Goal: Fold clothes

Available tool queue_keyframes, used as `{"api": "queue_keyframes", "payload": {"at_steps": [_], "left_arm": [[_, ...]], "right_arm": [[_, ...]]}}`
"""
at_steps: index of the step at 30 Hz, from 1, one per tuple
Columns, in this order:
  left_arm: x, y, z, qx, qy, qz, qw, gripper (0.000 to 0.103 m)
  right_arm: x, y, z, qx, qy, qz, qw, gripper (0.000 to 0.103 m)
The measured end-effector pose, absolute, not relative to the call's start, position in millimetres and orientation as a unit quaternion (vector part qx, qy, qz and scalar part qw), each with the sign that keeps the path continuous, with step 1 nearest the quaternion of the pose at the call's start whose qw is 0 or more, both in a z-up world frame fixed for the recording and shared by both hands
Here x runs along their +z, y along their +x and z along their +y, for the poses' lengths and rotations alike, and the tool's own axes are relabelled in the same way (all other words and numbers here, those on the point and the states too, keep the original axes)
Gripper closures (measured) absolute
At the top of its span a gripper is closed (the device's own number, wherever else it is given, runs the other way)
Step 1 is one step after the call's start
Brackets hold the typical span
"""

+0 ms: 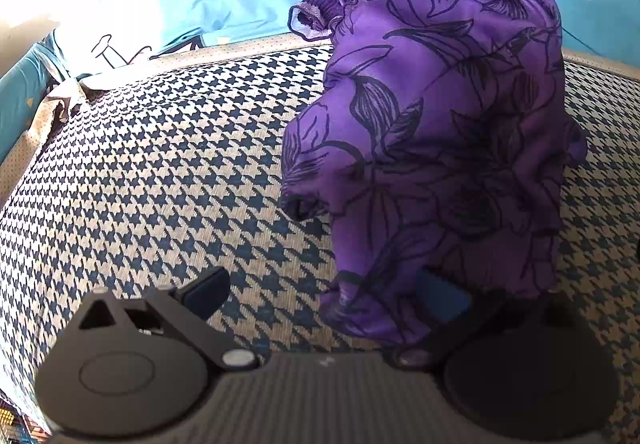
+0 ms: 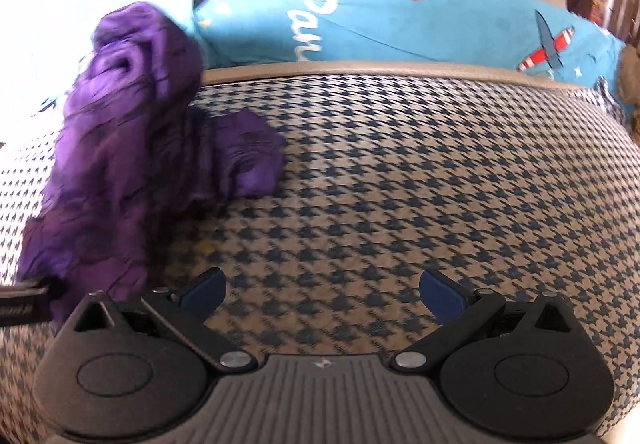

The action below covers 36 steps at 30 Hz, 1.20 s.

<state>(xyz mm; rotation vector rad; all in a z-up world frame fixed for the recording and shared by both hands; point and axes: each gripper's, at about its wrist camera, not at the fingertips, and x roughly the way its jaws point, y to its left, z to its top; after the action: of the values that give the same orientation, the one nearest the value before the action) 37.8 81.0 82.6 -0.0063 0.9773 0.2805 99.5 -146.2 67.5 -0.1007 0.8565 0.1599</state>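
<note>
Left gripper (image 1: pixel 328 296): jaws apart, right finger touching the crumpled purple floral-print garment (image 1: pixel 432 124) at 1 o'clock on the houndstooth-patterned cushion (image 1: pixel 160 164). Right gripper (image 2: pixel 322 294): jaws apart, empty; garment at 10 o'clock.

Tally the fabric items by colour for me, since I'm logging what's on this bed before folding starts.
Purple: 1, the flowered garment, crumpled in a heap.
Blue: 1, the printed sheet behind it.
Navy and cream check: 1, the cover under the garment.
Total: 3.
</note>
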Motion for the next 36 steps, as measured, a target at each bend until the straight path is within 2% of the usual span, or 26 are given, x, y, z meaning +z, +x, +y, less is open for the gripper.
{"api": "queue_keyframes", "payload": {"at_steps": [17, 28, 36], "left_arm": [[80, 43, 91, 0.155, -0.018, 0.466, 0.871, 0.0], [81, 46, 95, 0.164, -0.022, 0.464, 0.871, 0.0], [80, 45, 96, 0.163, -0.016, 0.467, 0.869, 0.0]], "right_arm": [[64, 88, -104, 0.144, -0.085, 0.421, 0.892, 0.0], [72, 81, -106, 0.173, -0.047, 0.371, 0.911, 0.0], [74, 91, -114, 0.186, -0.003, 0.397, 0.899, 0.0]]}}
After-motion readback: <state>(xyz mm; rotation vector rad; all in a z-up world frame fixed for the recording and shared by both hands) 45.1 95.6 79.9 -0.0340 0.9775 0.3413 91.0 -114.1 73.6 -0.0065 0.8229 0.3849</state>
